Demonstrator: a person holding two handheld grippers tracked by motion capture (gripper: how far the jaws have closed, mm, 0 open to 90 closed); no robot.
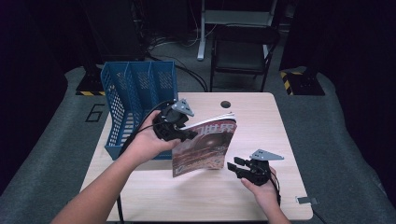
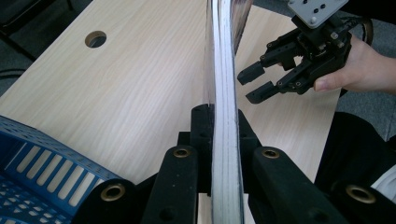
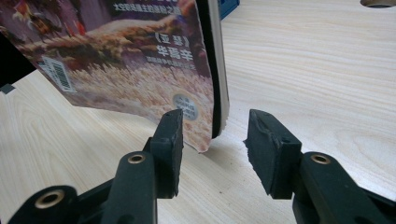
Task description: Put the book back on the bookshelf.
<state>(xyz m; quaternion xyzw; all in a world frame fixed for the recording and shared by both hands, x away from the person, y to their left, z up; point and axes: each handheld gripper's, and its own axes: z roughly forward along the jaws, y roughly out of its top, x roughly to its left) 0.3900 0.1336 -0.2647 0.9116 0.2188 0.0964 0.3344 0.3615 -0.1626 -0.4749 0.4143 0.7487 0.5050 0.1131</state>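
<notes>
- A pale wooden surface (image 1: 261,121) stands in a dim room, a dark chair (image 1: 243,51) behind it.
- A magazine (image 1: 205,147) hangs tilted above the surface, its lower corner close to the wood.
- The left gripper (image 1: 180,133) has its jaws clamped on the magazine's edge, bearing its weight.
- The right gripper (image 1: 239,164) waits just beside the lower corner, jaws apart, probably to take or steady it.
- A blue file rack (image 1: 135,93) sits at the surface's left edge, likely the destination.
</notes>
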